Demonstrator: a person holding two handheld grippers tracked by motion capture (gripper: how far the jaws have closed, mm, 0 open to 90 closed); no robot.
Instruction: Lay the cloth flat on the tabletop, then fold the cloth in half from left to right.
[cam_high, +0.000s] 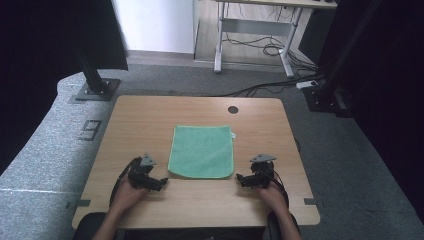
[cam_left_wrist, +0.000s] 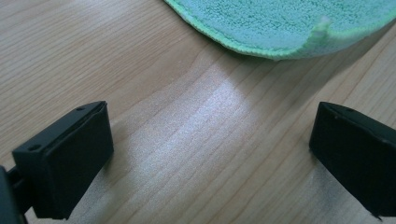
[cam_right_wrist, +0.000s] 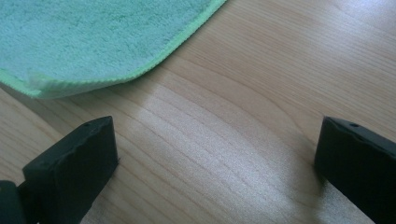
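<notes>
A green cloth (cam_high: 202, 151) lies flat in the middle of the wooden table (cam_high: 140, 120). My left gripper (cam_high: 161, 183) rests on the table just off the cloth's near left corner, jaws wide apart with bare wood between them. My right gripper (cam_high: 241, 178) sits off the near right corner, also open and holding nothing. In the left gripper view the cloth (cam_left_wrist: 289, 23) has its corner just beyond the fingers (cam_left_wrist: 70, 158). In the right gripper view the cloth (cam_right_wrist: 88, 42) lies at the upper left, past the fingers (cam_right_wrist: 74, 172).
A round cable hole (cam_high: 233, 109) sits near the table's far edge. A white tag (cam_high: 233, 134) sticks out at the cloth's far right corner. Black stands (cam_high: 95, 85) and a desk frame with cables (cam_high: 260, 50) stand on the grey floor beyond the table.
</notes>
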